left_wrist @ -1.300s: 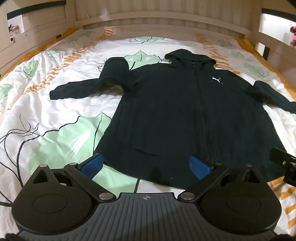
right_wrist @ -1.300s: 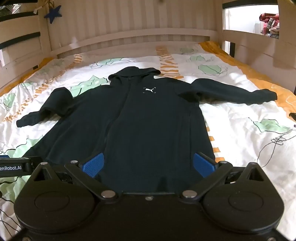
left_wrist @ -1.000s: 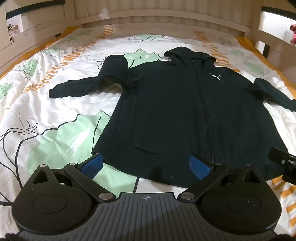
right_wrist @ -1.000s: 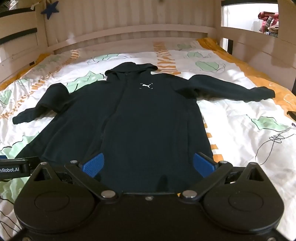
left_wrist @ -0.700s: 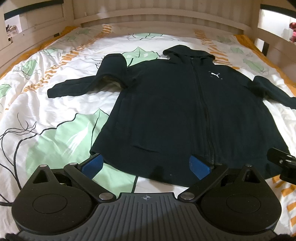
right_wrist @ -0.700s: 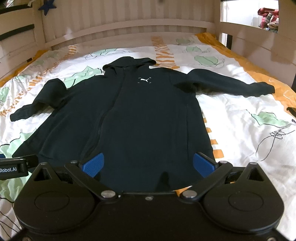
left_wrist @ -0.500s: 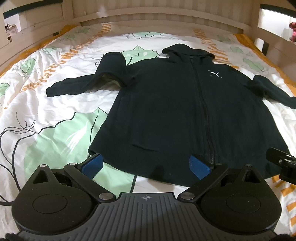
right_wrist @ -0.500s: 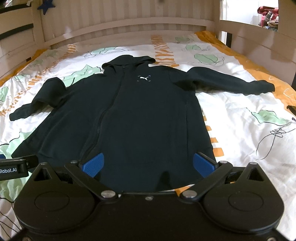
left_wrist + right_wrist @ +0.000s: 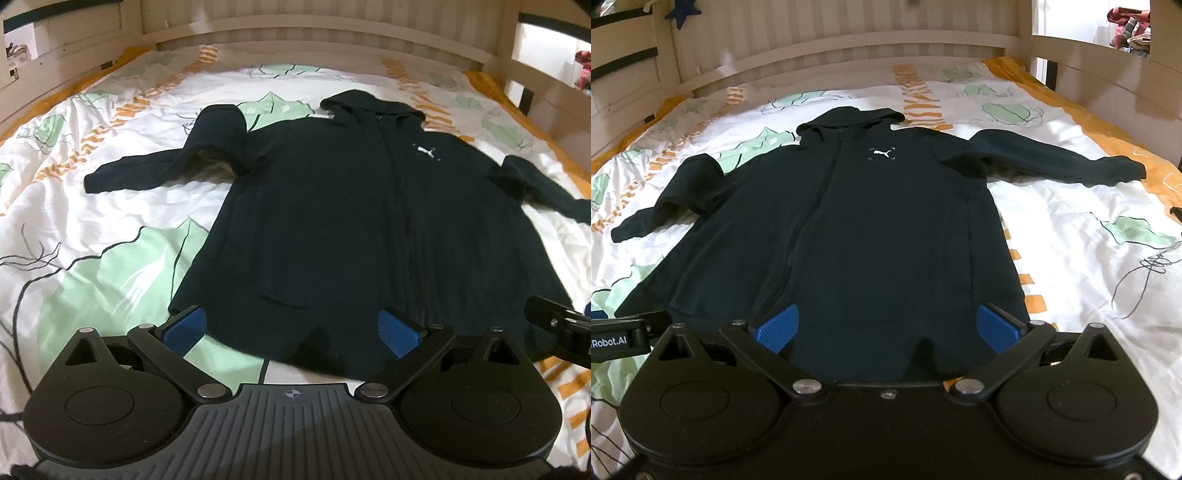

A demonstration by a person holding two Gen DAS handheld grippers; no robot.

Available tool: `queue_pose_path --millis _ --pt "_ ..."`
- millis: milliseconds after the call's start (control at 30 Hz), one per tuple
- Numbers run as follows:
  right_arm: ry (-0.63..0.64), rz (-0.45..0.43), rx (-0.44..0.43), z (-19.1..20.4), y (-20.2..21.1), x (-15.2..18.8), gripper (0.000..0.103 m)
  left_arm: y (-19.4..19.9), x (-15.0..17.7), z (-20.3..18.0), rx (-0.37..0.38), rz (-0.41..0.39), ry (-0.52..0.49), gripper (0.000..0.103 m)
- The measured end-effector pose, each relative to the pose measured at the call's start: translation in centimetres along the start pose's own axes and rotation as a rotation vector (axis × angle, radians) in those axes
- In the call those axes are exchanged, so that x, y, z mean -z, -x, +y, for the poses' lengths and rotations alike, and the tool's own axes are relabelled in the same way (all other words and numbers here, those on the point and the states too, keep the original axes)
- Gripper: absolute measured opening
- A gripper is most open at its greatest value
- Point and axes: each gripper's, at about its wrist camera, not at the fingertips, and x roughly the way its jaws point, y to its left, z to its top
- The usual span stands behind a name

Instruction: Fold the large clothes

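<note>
A: Hoodie position?
B: Black hoodie point(image 9: 886, 229) flat, front up on bed point(image 9: 1071, 229), sleeves spread.
A: Grippers?
B: Left hand-held gripper point(image 9: 291, 328) and right hand-held gripper point(image 9: 886, 326) both wide open, empty, over the hem.

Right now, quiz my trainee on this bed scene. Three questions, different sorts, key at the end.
1. True or false: the black zip hoodie lies front side up on the leaf-print bedsheet.
2. Multiple choice: how does the hoodie's sleeve on the left of the picture lie? A) spread flat and straight B) humped up near the shoulder C) tucked under the body
3. Fill in: the left tool and the right tool are both ____, holding nothing.

Key: 1 true, the white chest logo and zip face up. 2 B. 3 open.
</note>
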Motion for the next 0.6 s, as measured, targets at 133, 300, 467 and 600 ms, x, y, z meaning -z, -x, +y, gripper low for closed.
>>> queue_pose_path --millis 133,300,467,600 --pt "0.005 -0.009 -0.011 0.2 -0.5 -0.4 0.102 -0.4 -0.5 0.7 0.055 -0.031 0.026 0.101" --pt "0.009 -0.047 -0.025 0.5 -1.1 -1.3 0.102 -1.6 -1.8 1.8 0.108 -0.038 0.055 0.101" --pt "0.033 -0.086 -0.075 1.1 -1.8 -2.9 0.102 -2.9 -3.2 3.2 0.156 -0.031 0.097 0.101" --pt "0.047 -0.081 -0.123 1.8 -3.0 -4.4 0.102 -4.0 -4.6 4.7 0.127 -0.046 0.104 0.101"
